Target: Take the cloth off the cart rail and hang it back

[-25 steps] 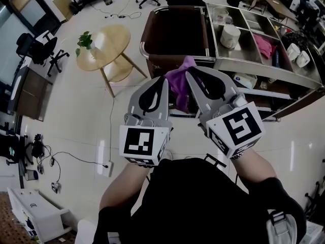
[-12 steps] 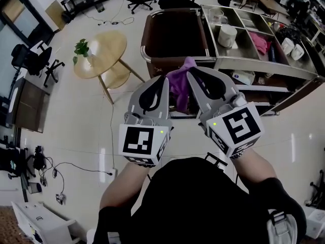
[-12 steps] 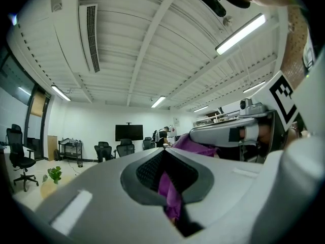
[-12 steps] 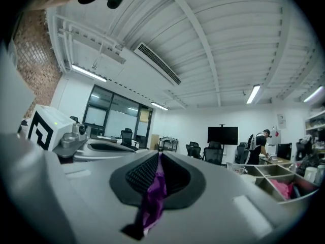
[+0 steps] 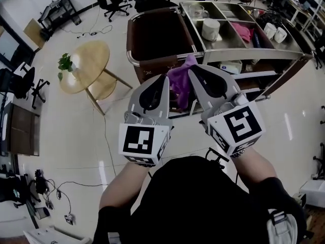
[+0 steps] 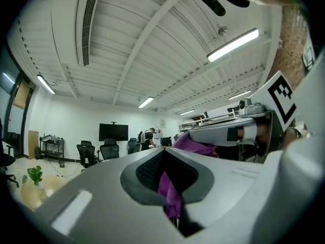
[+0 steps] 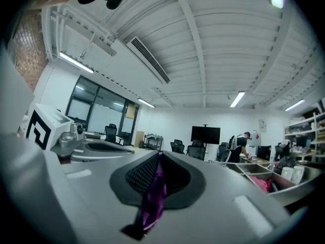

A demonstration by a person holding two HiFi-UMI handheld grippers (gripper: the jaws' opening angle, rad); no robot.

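Note:
In the head view both grippers are raised side by side in front of the cart, with the purple cloth point(image 5: 180, 83) bunched between them. My left gripper point(image 5: 163, 78) is shut on the cloth's left part, and purple fabric point(image 6: 168, 188) shows pinched between its jaws. My right gripper point(image 5: 192, 72) is shut on the cloth's right part, where a purple fold point(image 7: 154, 193) hangs from its closed jaws. The cloth's lower end dangles in front of the cart's metal rail point(image 5: 152, 61). Each gripper view shows the other gripper beside it.
The cart has a brown bin point(image 5: 160, 34) and steel compartments holding a white cup point(image 5: 209, 29) and a pink rag point(image 5: 242, 32). At the left stands a round wooden table point(image 5: 89, 65) with a small plant point(image 5: 64, 63). Office chairs stand at the back and cables point(image 5: 51, 197) lie on the floor.
The cart and the table have slid left and up in the head view. Both grippers keep their hold on the purple cloth, in the same spot in the picture.

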